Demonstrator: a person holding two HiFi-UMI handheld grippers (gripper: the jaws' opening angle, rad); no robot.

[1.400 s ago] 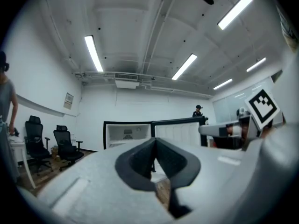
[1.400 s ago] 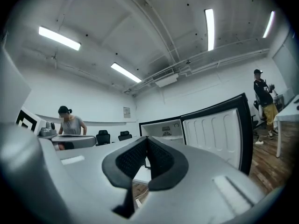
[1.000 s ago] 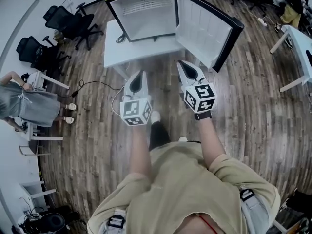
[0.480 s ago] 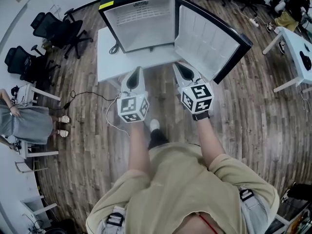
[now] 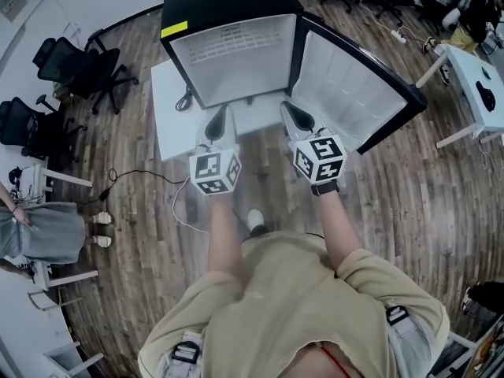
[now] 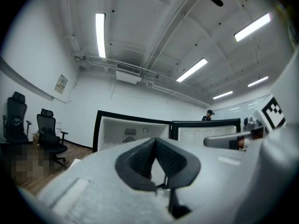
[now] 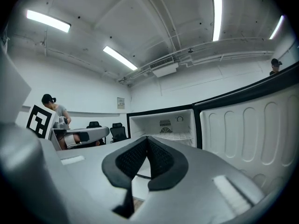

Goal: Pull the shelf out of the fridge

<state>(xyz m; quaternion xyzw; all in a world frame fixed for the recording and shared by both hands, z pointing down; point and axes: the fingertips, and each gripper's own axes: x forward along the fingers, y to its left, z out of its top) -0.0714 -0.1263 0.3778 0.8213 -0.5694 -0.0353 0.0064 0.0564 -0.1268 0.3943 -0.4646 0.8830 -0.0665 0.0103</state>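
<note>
A black fridge (image 5: 228, 6) with a white inside stands open on a low white table (image 5: 169, 109). Its door (image 5: 354, 93) swings out to the right. A white wire shelf (image 7: 180, 136) lies across the upper part of the fridge, seen as a grid (image 5: 216, 50) in the head view. My left gripper (image 5: 220, 115) and right gripper (image 5: 290, 109) are held side by side in front of the opening, over the table's front edge, short of the shelf. Both are shut with nothing between the pads (image 6: 142, 160), (image 7: 159, 160). Neither touches the fridge.
Black office chairs (image 5: 75, 61) stand to the left of the table. A cable (image 5: 150, 181) trails across the wood floor. A white desk (image 5: 472, 69) is at the far right. A person (image 5: 39, 231) stands at the left edge.
The fridge has drawn nearer and larger in the head view. Both grippers have moved forward together, from over the floor to the table's front edge. Their jaws stayed shut.
</note>
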